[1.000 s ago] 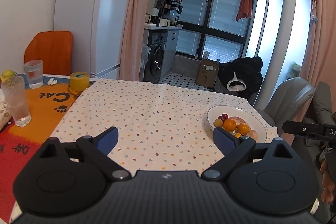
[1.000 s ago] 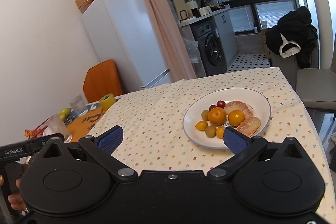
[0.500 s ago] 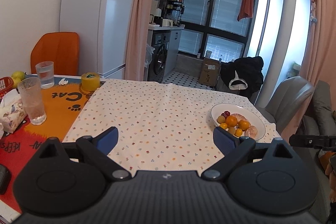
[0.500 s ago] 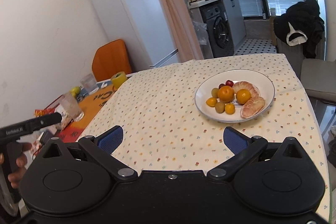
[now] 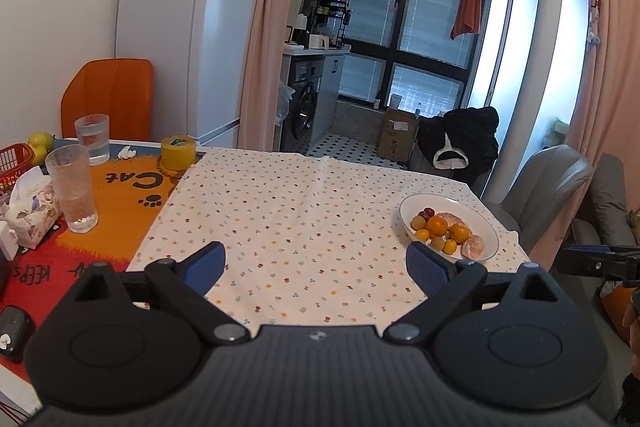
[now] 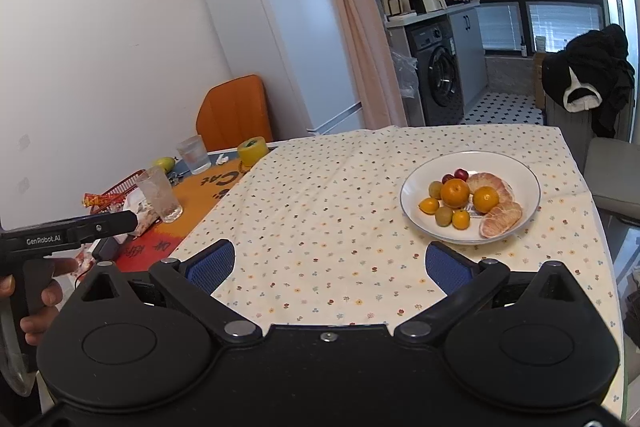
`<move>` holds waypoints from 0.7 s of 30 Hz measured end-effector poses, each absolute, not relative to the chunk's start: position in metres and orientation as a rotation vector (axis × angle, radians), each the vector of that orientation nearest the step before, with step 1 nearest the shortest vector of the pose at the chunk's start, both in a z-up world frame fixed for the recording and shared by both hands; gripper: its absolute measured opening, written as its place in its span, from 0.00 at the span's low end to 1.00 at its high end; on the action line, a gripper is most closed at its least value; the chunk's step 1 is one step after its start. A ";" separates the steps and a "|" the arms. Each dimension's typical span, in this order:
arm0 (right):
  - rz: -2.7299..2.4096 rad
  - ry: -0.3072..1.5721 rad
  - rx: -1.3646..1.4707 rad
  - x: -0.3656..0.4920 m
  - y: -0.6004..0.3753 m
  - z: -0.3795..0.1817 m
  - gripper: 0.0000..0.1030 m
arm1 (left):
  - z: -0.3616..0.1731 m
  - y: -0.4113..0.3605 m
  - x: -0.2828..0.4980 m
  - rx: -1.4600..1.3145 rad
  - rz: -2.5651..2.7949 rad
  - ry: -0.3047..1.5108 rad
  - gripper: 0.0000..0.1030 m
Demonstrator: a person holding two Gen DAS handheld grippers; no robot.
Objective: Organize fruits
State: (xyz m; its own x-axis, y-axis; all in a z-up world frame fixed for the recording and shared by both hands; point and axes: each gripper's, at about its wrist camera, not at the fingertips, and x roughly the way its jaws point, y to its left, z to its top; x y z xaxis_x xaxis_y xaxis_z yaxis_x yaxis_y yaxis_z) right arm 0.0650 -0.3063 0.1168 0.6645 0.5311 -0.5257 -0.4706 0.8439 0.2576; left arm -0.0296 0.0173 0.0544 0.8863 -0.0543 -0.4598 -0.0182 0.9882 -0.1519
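Observation:
A white plate (image 6: 524, 171) (image 5: 486, 223) stands on the flowered tablecloth at the table's right side. It holds oranges (image 6: 455, 192) (image 5: 436, 225), small kumquats (image 6: 429, 205), kiwis (image 6: 443, 215), dark red plums (image 6: 461, 174) and peeled pomelo pieces (image 6: 500, 219). My right gripper (image 6: 328, 265) is open and holds nothing, above the near table edge, well short of the plate. My left gripper (image 5: 315, 264) is open too, with nothing between its fingers, to the left of the plate. A green-yellow fruit (image 5: 40, 140) (image 6: 165, 162) lies at the far left by a red basket (image 5: 14, 157).
Left of the cloth lies an orange mat (image 5: 120, 195) with two glasses (image 5: 73, 189) (image 5: 93, 137), a yellow tape roll (image 5: 178, 151), a tissue pack (image 5: 30, 209) and a black device (image 5: 12, 333). An orange chair (image 5: 108, 95), a grey chair (image 5: 548, 183) and a fridge (image 5: 192, 27) surround the table.
Both grippers have drawn back from the table and risen, so the plate looks smaller and more of the left mat shows. Both stay open.

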 end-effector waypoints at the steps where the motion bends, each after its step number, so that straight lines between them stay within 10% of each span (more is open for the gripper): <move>1: 0.568 0.626 0.100 0.065 -0.306 0.117 1.00 | 0.055 0.017 -0.029 -0.154 -0.018 0.482 0.93; 21: 0.565 0.631 0.104 0.066 -0.308 0.115 1.00 | 0.054 0.012 -0.028 -0.140 -0.029 0.492 0.93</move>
State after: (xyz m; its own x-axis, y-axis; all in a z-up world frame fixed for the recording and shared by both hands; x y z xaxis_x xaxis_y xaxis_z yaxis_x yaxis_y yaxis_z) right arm 0.0660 -0.3080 0.1146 0.6630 0.5294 -0.5294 -0.4679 0.8450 0.2589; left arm -0.0282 0.0123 0.0540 0.8812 -0.0610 -0.4687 -0.0064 0.9900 -0.1409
